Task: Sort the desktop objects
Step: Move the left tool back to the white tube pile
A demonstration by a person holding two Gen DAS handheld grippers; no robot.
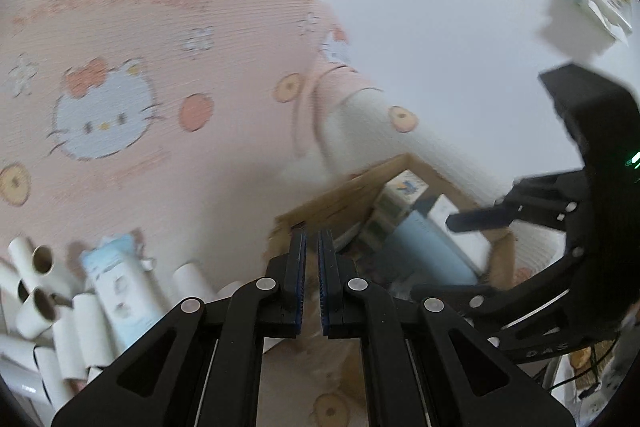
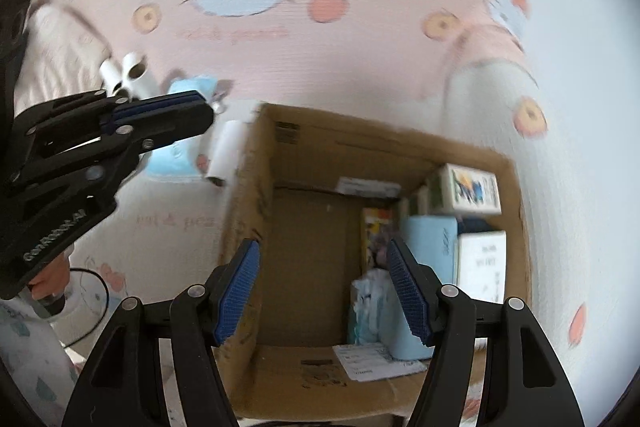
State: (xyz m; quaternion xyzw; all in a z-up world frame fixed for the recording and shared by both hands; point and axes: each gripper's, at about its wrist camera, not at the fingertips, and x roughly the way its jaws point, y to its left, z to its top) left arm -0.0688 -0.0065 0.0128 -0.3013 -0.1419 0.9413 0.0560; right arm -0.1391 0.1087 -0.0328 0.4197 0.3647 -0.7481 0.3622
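Motion is blurring box (image 2: 360, 155) contents (labels unreadable); pink blanket (image 1: 160, 167) is covering surface. L gripper (image 1: 312, 283) closed, empty; R gripper (image 2: 324, 291) open, empty.

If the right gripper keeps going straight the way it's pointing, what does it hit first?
Probably nothing until the floor of the cardboard box: the right gripper, jaws apart and empty, points down into the box's bare left half. Depth is hard to judge.

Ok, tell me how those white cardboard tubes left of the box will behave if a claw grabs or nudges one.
The white cardboard tubes look hollow and thin-walled, so probably very light and easy to crush in a hard squeeze. Being round cylinders lying loose on the pink cloth, they would likely roll when nudged. They are heaped together, so pulling one may shift its neighbours.
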